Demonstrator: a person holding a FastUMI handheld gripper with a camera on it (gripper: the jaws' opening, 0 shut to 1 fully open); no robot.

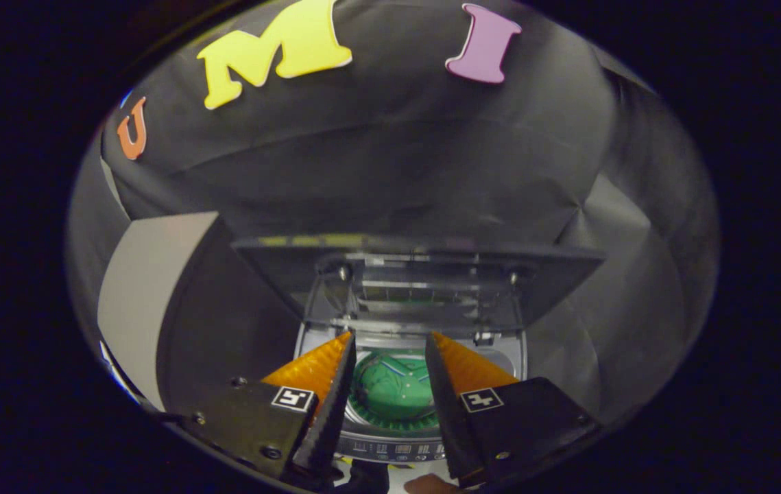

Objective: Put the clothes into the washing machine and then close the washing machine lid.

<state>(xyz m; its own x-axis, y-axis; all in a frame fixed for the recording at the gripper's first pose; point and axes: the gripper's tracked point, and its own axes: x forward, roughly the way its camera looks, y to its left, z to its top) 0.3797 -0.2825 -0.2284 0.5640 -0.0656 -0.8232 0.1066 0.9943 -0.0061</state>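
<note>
Hand-held gripper [390,339] hung empty, fingers parted, above washing machine [510,357]; lid [417,274] stood raised; green clothes [390,391] lay in drum.

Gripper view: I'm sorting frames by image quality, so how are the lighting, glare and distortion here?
Gripper view: dim booth; the raised lid carries faint glare along its top edge; fisheye bends the straight edges; the green clothes in the washing machine read clearly, seen between the open gripper fingers.
</note>
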